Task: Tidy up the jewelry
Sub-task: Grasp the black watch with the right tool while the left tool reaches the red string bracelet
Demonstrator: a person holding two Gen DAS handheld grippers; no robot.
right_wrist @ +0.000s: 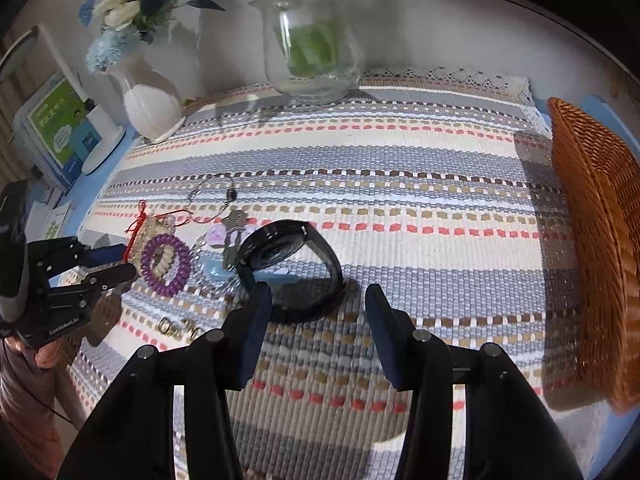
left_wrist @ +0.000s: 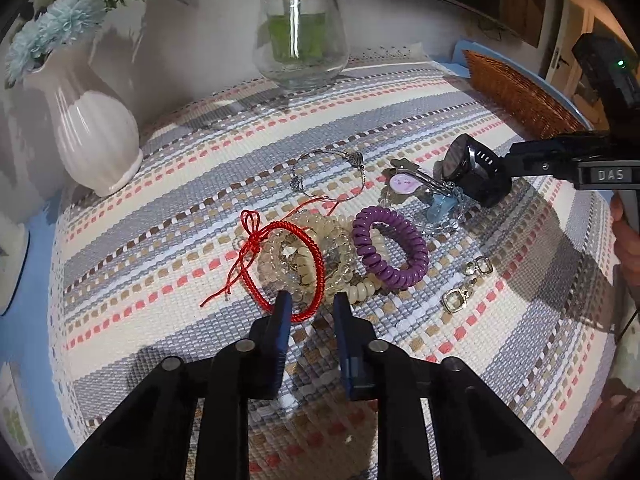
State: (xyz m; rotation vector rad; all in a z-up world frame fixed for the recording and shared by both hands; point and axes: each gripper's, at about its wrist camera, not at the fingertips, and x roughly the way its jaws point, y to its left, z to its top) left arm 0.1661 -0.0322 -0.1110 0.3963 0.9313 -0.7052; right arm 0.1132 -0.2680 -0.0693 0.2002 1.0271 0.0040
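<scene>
A heap of jewelry lies on the striped cloth (left_wrist: 460, 328). A red cord bracelet (left_wrist: 316, 264) rests over clear and cream bead bracelets (left_wrist: 334, 240), next to a purple coil band (left_wrist: 390, 250). A silver chain (left_wrist: 332, 174), a key ring with charms (left_wrist: 418, 184), a black watch (left_wrist: 478, 176) and two earrings (left_wrist: 464, 286) lie beyond. My left gripper (left_wrist: 310, 306) is open, its fingertips straddling the red bracelet's near edge. My right gripper (right_wrist: 318, 300) is open just short of the black watch (right_wrist: 296, 264).
A wicker basket (right_wrist: 596, 248) stands at the right edge of the cloth. A white vase (left_wrist: 94, 144) with blue flowers and a glass vase (left_wrist: 300, 36) stand at the back by the wall. A boxed item (right_wrist: 60, 128) stands at far left.
</scene>
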